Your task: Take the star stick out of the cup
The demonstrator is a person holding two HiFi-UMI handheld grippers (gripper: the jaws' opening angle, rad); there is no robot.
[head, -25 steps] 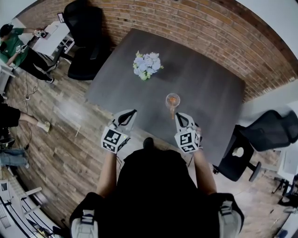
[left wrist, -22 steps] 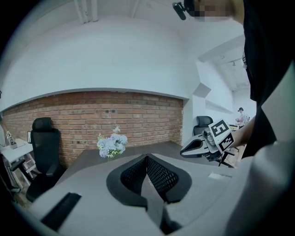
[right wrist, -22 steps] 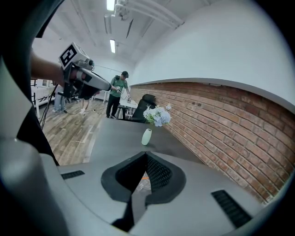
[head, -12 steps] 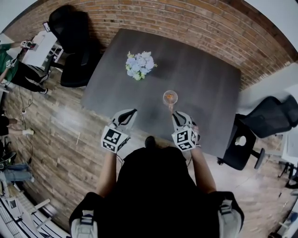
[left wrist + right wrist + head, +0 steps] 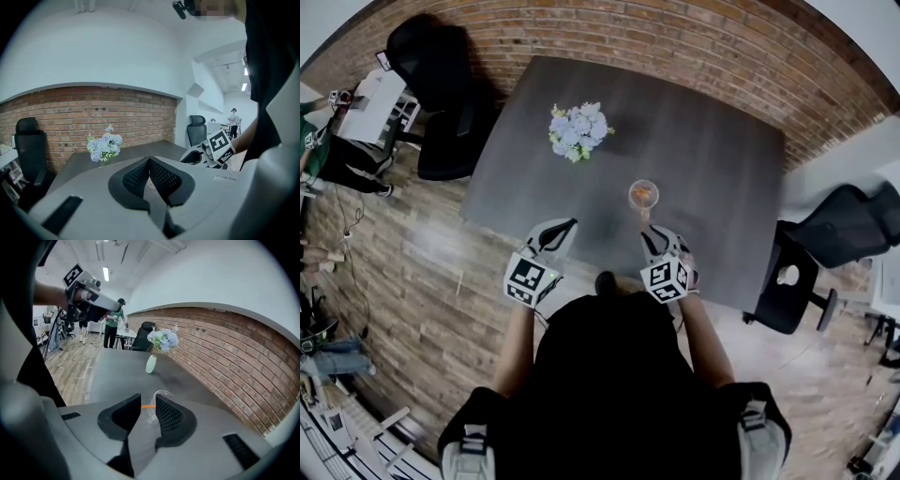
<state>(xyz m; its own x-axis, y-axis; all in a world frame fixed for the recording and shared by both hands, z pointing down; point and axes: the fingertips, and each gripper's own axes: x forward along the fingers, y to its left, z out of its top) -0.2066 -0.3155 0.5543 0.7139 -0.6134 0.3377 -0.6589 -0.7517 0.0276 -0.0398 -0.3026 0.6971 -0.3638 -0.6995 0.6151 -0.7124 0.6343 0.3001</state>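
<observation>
A clear plastic cup (image 5: 644,195) stands on the dark table (image 5: 712,159) with an orange star stick (image 5: 645,193) in it. In the right gripper view the cup (image 5: 159,399) sits just beyond my jaws. A thin orange stick (image 5: 148,405) shows in the gap between them, and no pad presses on it. My right gripper (image 5: 650,232) is just short of the cup, and its jaws have just been opening (image 5: 147,398). My left gripper (image 5: 561,227) hovers at the table's near edge, shut on nothing (image 5: 149,160).
A pale vase of blue and white flowers (image 5: 577,131) stands at the table's far left (image 5: 151,364). Black office chairs stand at the left (image 5: 441,84) and the right (image 5: 825,244). A brick wall (image 5: 694,47) runs behind the table. People stand by desks far off (image 5: 112,324).
My right gripper has shifted left in the head view and now sits directly below the cup. The left gripper is about where it was.
</observation>
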